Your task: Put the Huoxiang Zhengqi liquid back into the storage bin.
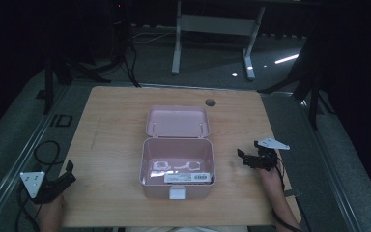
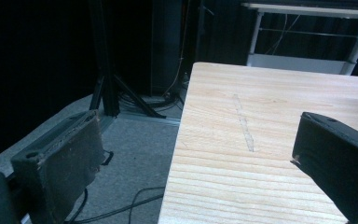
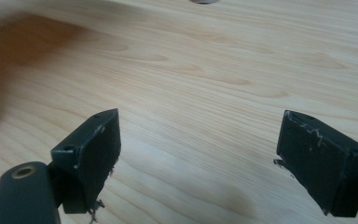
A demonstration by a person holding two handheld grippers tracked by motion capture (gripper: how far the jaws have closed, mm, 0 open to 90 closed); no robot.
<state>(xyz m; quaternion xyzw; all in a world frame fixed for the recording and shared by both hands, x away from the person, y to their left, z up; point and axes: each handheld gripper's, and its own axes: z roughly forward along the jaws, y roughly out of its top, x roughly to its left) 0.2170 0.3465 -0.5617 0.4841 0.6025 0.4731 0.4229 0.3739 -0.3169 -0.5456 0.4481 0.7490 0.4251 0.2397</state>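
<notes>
Desk: a light wooden desk [image 1: 111, 125] with a round cable hole [image 1: 210, 102] near its far edge and a faint scratch [image 2: 244, 123] on the left part of its top.

Box: a pink plastic box [image 1: 178, 166] stands in the middle of the desk toward the person's side, its hinged lid [image 1: 177, 121] thrown open and leaning back on the far side; a white latch [image 1: 177, 193] sits on the near wall.

Contents: inside lie white pieces [image 1: 176, 166] too small to name and a white label with a barcode [image 1: 187, 178] along the near wall.

Left gripper: the left gripper [image 1: 67, 170] sits at the near left corner of the desk, well apart from the box, held by a hand [image 1: 50, 210] at the bottom edge, with a grey three-cornered plate [image 1: 32, 182] on top.

Left fingers: in the left gripper view the fingers [image 2: 70, 158] stand wide apart with nothing between them; one hangs over the grey floor [image 2: 130, 163] beside the desk edge, the other over the wood.

Right gripper: the right gripper [image 1: 245, 157] hovers over bare wood to the right of the box, near it but not touching, pointing toward it.

Right fingers: in the right gripper view the fingers [image 3: 93, 149] are spread wide and empty, with plain desk grain between them and a pink sliver of the box at the left edge.

Surroundings: a white frame of another desk [image 1: 212, 29] stands on the dark floor beyond.
</notes>
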